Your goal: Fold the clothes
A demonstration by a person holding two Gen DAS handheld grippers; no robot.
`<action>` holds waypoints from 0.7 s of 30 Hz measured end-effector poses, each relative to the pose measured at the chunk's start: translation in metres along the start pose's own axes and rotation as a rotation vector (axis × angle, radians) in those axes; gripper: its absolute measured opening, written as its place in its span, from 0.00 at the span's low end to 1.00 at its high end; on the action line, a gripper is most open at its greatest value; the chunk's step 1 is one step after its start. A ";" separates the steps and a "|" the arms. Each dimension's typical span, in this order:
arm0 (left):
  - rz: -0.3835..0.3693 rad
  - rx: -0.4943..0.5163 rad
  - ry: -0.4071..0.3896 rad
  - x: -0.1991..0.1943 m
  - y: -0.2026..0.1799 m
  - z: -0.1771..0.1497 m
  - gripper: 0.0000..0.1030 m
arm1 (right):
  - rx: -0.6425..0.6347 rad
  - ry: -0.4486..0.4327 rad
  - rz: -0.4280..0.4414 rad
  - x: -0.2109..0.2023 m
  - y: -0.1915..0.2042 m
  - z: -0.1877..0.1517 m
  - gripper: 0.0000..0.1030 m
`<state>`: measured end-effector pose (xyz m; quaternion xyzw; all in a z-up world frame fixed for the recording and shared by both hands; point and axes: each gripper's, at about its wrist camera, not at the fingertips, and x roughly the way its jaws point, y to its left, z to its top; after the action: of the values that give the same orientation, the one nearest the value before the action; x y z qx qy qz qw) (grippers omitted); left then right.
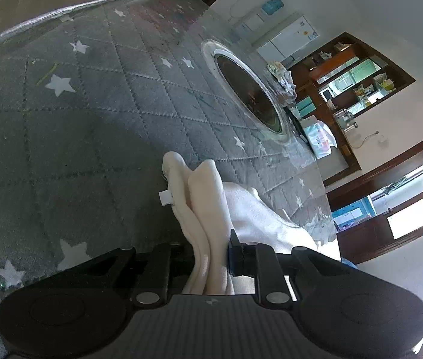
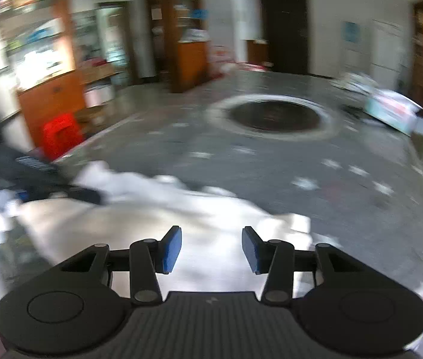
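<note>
A cream fleece garment point(image 1: 202, 209) is bunched between the pads of my left gripper point(image 1: 211, 258), which is shut on it and holds a fold of it above the table; a white tag sticks out at its left side. In the blurred right wrist view the same garment point(image 2: 157, 209) lies spread on the table, pale and wrinkled. My right gripper point(image 2: 211, 248) is open and empty just above the garment's near part, with its blue pads point(image 2: 171, 248) well apart.
The table has a grey quilted cover with white stars point(image 1: 61, 119) under clear glass, and a round dark inset point(image 2: 274, 116) in its middle. Boxes and packets point(image 2: 391, 110) lie at the far right edge. Dark clothing point(image 2: 7, 161) lies at the left. Cabinets and a red stool point(image 2: 60, 137) stand beyond.
</note>
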<state>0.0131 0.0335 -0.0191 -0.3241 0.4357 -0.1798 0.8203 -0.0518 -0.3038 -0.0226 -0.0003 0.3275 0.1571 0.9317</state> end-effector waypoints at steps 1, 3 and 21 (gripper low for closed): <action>-0.001 -0.002 0.002 0.000 0.000 0.000 0.19 | 0.028 0.000 -0.019 0.002 -0.010 -0.002 0.44; 0.000 -0.005 0.004 0.000 0.001 0.001 0.19 | 0.098 0.006 -0.040 0.009 -0.033 -0.006 0.44; 0.098 0.136 -0.024 0.002 -0.023 -0.003 0.18 | 0.243 -0.014 0.077 0.025 -0.058 -0.015 0.10</action>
<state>0.0113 0.0145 -0.0057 -0.2481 0.4282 -0.1645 0.8533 -0.0254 -0.3532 -0.0560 0.1263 0.3372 0.1521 0.9204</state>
